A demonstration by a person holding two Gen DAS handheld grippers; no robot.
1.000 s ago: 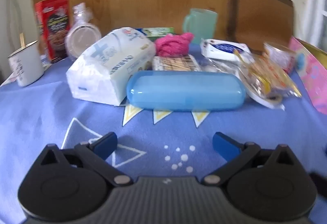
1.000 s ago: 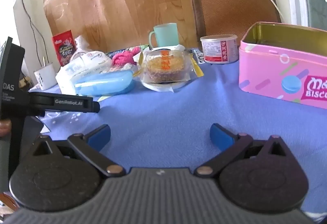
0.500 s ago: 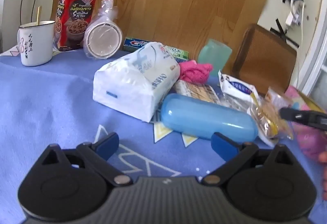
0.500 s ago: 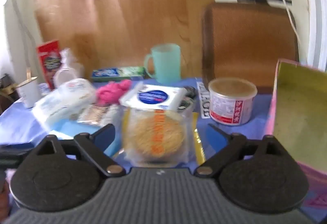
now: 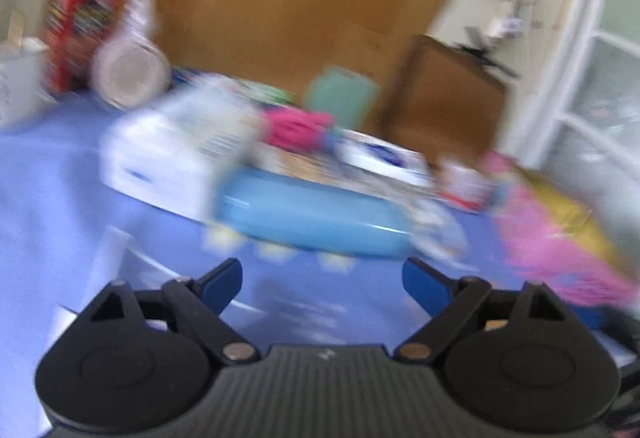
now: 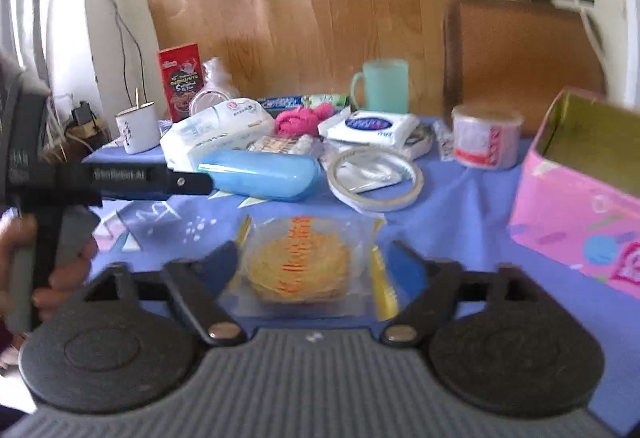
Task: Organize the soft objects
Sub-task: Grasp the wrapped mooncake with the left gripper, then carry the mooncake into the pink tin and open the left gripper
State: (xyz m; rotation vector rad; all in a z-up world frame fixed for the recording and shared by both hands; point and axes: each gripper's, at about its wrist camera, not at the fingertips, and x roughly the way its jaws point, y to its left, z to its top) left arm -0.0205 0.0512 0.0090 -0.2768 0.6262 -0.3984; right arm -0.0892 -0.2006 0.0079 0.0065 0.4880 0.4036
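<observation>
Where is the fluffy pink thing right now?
In the right wrist view, the pink cloth sits mid-table, between the tissue pack and the wipes packet, before the green mug.

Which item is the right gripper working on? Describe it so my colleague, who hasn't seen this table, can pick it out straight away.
Start at the pink biscuit tin on the right of the blue tablecloth, then look left and nearer the camera, between the right gripper jaws. It is the clear-wrapped round cake. Nothing else there is golden with orange lettering across its wrapper and yellow side edges.
</observation>
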